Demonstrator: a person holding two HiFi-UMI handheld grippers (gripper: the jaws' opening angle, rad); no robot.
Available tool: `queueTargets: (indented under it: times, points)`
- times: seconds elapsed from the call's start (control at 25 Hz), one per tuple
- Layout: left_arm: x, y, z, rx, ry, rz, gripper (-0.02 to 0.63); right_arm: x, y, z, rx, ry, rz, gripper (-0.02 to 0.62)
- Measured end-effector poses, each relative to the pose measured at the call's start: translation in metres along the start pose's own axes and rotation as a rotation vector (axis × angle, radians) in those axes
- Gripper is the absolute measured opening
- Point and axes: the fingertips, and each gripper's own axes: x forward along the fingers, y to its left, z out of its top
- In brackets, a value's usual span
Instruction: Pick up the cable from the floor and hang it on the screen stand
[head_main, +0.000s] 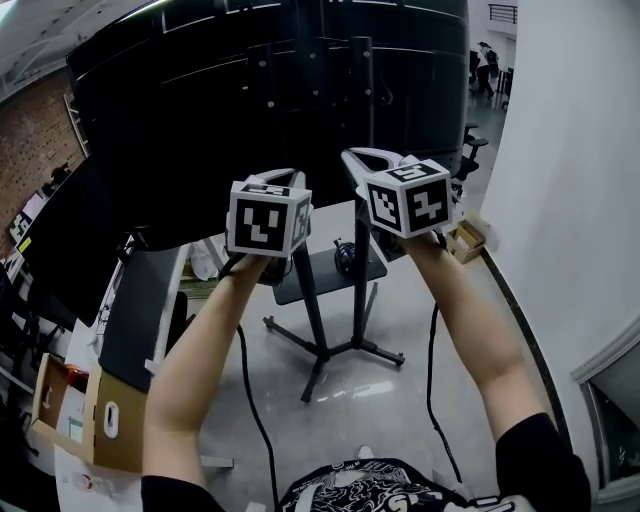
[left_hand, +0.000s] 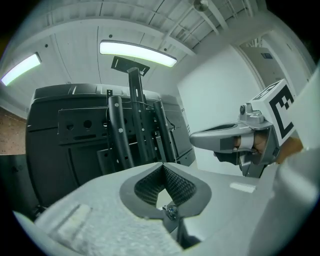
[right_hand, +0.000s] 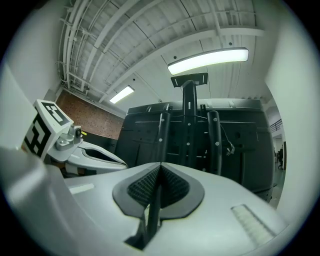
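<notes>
The large black screen (head_main: 250, 100) shows its back, mounted on a dark stand (head_main: 312, 300) with a small shelf (head_main: 300, 285). On that shelf lies a dark coiled bundle (head_main: 345, 256) that looks like the cable. Both grippers are held up side by side in front of the screen's back. My left gripper (head_main: 282, 176) (left_hand: 162, 168) is shut, pads meeting with nothing between them. My right gripper (head_main: 362, 158) (right_hand: 160, 167) is shut too, only a dark seam between its jaws. The stand's upright rails (left_hand: 131, 120) (right_hand: 189, 130) fill both gripper views.
Thin black cords (head_main: 255, 400) (head_main: 432, 380) hang down beside my forearms. An open cardboard box (head_main: 95, 415) sits at lower left and a smaller box (head_main: 468, 240) by the white wall (head_main: 580, 150). A dark desk (head_main: 140, 310) stands left of the stand's legs (head_main: 385, 352).
</notes>
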Motion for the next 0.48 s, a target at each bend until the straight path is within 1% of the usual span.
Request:
queueTargets:
  times: [0.16,0.36,0.48]
  points:
    - [-0.024,-0.014,-0.015,-0.027,-0.041,-0.014,0.003,-0.014,0.034,-0.015,0.027,0.015,-0.003,0.005]
    - [-0.05,-0.02,-0.029,-0.048,-0.086,-0.015,0.003,-0.029,0.059,-0.032,0.071,0.032,-0.031,0.005]
    - [-0.064,-0.024,-0.04,-0.046,-0.078,-0.02,0.003,-0.036,0.073,-0.041,0.095,0.042,-0.038,0.005]
